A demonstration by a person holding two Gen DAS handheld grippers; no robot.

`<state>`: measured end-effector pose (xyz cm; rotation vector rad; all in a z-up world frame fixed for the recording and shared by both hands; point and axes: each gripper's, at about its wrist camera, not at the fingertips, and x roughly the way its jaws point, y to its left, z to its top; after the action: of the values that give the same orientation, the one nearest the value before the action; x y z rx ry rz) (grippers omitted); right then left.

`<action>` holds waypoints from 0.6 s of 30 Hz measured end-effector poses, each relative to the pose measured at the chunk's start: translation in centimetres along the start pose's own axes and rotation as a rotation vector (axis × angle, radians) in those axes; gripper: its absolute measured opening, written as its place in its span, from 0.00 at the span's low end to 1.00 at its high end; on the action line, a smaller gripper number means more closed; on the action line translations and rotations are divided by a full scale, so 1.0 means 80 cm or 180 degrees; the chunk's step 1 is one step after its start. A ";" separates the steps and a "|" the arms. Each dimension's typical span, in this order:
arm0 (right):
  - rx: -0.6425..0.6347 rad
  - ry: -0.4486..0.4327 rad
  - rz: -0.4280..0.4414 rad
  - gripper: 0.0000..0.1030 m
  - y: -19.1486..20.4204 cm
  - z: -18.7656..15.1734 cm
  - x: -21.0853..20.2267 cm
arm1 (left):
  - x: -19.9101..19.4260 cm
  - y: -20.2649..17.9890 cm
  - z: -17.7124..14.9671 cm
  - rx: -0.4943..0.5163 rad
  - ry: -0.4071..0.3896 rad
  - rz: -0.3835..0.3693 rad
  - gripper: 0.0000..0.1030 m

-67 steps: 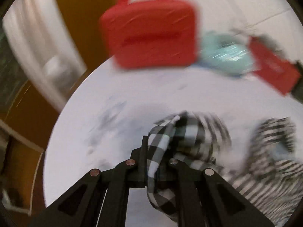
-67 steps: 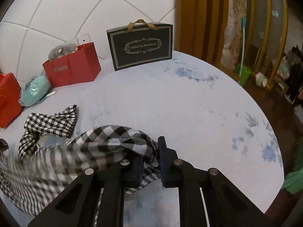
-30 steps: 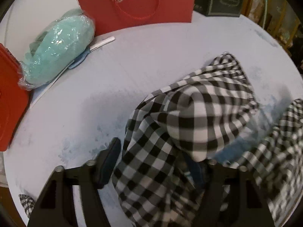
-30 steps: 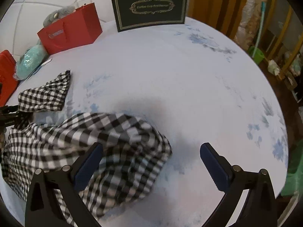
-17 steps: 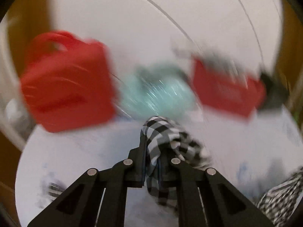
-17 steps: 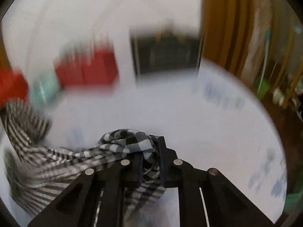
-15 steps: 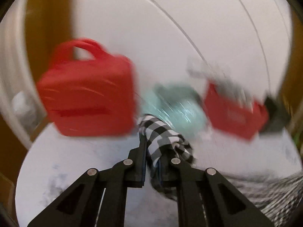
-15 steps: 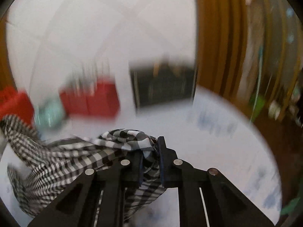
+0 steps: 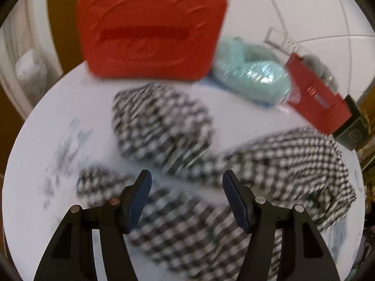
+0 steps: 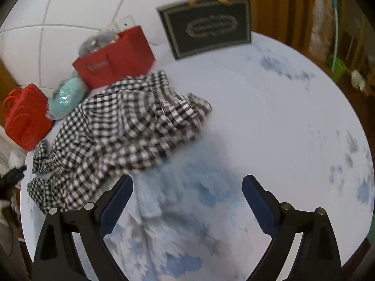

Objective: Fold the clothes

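Your left gripper (image 9: pixel 187 178) is spread wide, blue pads (image 9: pixel 140 194) apart with nothing between them, hovering just over the near part of the black-and-white checked cotton garment (image 9: pixel 178 213). Your right gripper (image 10: pixel 187 182) is also released, jaws fully apart and empty, over bare bedsheet; the garment (image 10: pixel 121 128) sits ahead and to its left, not touching the fingers.

The garment lies crumpled in a loose heap on the pale white-blue floral bedsheet (image 10: pixel 269 128), spread from the left edge of the bed toward the middle, bunched folds on top, a knotted-looking strip at its near-left end. The left wrist view is motion-blurred, so the fold lines there are unclear.

Beyond the garment, along the far edge of the bed: a red moulded plastic case with handles (image 9: pixel 150 28), standing upright just behind the cloth; beside it a mint-green fluffy bundle in clear plastic wrap (image 9: pixel 250 77); then a red paper shopping bag (image 10: pixel 114 58) with something grey and furry poking out; then a black gift bag with gold ornament print and tan handles (image 10: pixel 206 28). All lean against the white padded headboard (image 10: pixel 70 4).
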<state>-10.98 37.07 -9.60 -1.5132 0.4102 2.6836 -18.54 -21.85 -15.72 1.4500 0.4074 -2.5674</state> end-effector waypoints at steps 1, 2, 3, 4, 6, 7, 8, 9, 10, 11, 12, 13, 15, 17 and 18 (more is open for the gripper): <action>0.0013 0.0008 -0.0011 0.92 -0.005 -0.006 0.001 | -0.001 0.009 -0.010 -0.0049 0.0039 0.0042 0.62; 0.0025 0.0012 -0.0023 0.92 -0.009 -0.012 0.002 | -0.001 0.020 -0.021 -0.0103 0.0087 0.0076 0.62; 0.0038 0.0014 -0.0035 0.92 -0.012 -0.017 0.004 | -0.001 0.030 -0.030 -0.0144 0.0133 0.0095 0.62; 0.0054 0.0018 -0.0040 0.92 -0.015 -0.021 0.009 | 0.000 0.037 -0.038 -0.0173 0.0175 0.0123 0.62; 0.0081 0.0048 -0.0028 0.92 -0.019 -0.022 0.016 | 0.002 0.044 -0.048 -0.0209 0.0212 0.0146 0.62; 0.0084 0.0070 -0.0012 0.92 -0.019 -0.024 0.019 | 0.002 0.044 -0.053 -0.0221 0.0214 0.0139 0.62; 0.0072 0.0092 -0.0002 0.92 -0.018 -0.026 0.023 | 0.001 0.045 -0.057 -0.0234 0.0216 0.0132 0.62; 0.0046 0.0115 0.0001 0.92 -0.015 -0.027 0.026 | 0.002 0.044 -0.060 -0.0244 0.0219 0.0135 0.62; 0.0020 0.0131 0.0008 0.93 -0.012 -0.028 0.030 | 0.003 0.043 -0.062 -0.0253 0.0221 0.0143 0.62; -0.0004 0.0133 0.0020 0.95 -0.010 -0.030 0.032 | 0.004 0.041 -0.064 -0.0262 0.0224 0.0151 0.62; -0.0026 0.0129 0.0035 0.96 -0.007 -0.030 0.034 | 0.006 0.039 -0.065 -0.0261 0.0226 0.0181 0.62; -0.0043 0.0116 0.0053 0.97 -0.005 -0.031 0.036 | 0.011 0.037 -0.066 -0.0249 0.0238 0.0239 0.62; -0.0071 0.0090 0.0105 0.98 -0.002 -0.028 0.042 | 0.025 0.031 -0.067 -0.0236 0.0303 0.0363 0.62; -0.0099 0.0068 0.0173 0.99 0.002 -0.023 0.049 | 0.042 0.027 -0.069 -0.0268 0.0398 0.0458 0.64; -0.0123 0.0064 0.0211 1.00 0.005 -0.021 0.055 | 0.046 0.021 -0.070 -0.0244 0.0373 0.0513 0.66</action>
<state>-11.95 35.85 -14.03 -1.5651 0.4191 2.7442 -15.43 -21.73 -21.87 1.5434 0.3834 -2.3249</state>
